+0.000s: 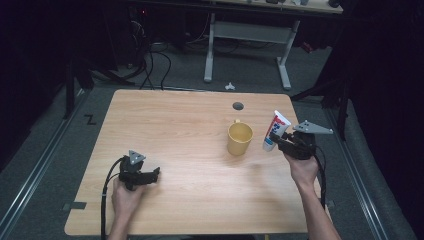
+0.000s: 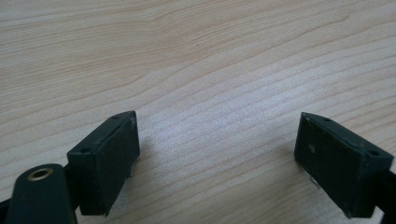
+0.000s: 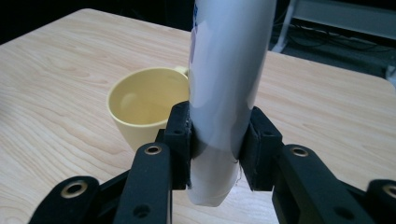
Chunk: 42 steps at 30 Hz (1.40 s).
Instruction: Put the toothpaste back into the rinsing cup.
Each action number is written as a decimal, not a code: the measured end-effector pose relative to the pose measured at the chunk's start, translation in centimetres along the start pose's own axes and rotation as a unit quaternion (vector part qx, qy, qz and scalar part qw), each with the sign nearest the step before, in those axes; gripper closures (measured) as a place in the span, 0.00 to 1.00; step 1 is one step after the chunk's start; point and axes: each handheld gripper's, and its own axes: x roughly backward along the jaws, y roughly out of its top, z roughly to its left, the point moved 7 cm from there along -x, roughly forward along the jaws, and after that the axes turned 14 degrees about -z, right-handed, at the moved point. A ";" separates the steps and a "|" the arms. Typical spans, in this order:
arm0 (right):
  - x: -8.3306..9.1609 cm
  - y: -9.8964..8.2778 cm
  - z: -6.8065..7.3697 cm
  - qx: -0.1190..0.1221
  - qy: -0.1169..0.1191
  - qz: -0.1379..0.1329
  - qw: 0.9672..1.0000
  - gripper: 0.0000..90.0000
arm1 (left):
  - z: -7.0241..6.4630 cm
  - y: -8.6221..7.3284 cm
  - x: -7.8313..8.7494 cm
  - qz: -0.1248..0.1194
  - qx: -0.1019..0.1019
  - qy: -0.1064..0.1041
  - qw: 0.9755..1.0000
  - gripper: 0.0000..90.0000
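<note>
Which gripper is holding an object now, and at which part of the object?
The right gripper holds the white plastic tube with blue and red print, clamped near its lower end. The left gripper is open over the wooden table, holding nothing.

Two black grippers (image 1: 145,176) (image 1: 282,142), grey triangular top plates, brass-ringed screw holes, trailing black cables.
</note>
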 end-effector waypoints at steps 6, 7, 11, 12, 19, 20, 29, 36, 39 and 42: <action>0.0 1.3 0.8 0.001 0.018 -0.008 1.000 0.75 | 0.0 0.0 0.0 0.000 0.000 0.000 1.000 0.16; -0.1 1.6 1.0 0.003 0.020 -0.010 1.000 0.75 | 0.0 0.0 0.0 0.000 0.000 0.000 1.000 0.16; -0.1 2.4 1.4 0.006 0.028 -0.014 0.999 0.75 | 0.0 0.0 0.0 0.000 0.000 0.000 1.000 0.16; -0.2 2.6 1.5 0.007 0.030 -0.016 0.999 0.75 | 0.0 0.0 0.0 0.000 0.000 0.000 1.000 0.16; -0.7 4.1 2.5 0.012 0.045 -0.022 0.999 0.75 | 0.0 0.0 0.0 0.000 0.000 0.000 1.000 0.16; -0.7 4.1 2.5 0.012 0.045 -0.022 0.999 0.75 | 0.0 0.0 0.0 0.000 0.000 0.000 1.000 0.16; -2.0 4.9 3.4 0.016 0.057 -0.023 0.998 0.75 | 0.0 0.0 0.0 0.000 0.000 0.000 1.000 0.16; -3.2 5.5 4.1 0.017 0.068 -0.023 0.997 0.75 | 0.0 0.0 0.0 0.000 0.000 0.000 1.000 0.16; -3.5 5.5 4.2 0.018 0.068 -0.022 0.997 0.75 | 0.0 0.0 0.0 0.000 0.000 0.000 1.000 0.16; -4.2 5.3 4.2 0.011 0.066 -0.022 0.998 0.75 | 0.0 0.0 0.0 0.000 0.000 0.000 1.000 0.16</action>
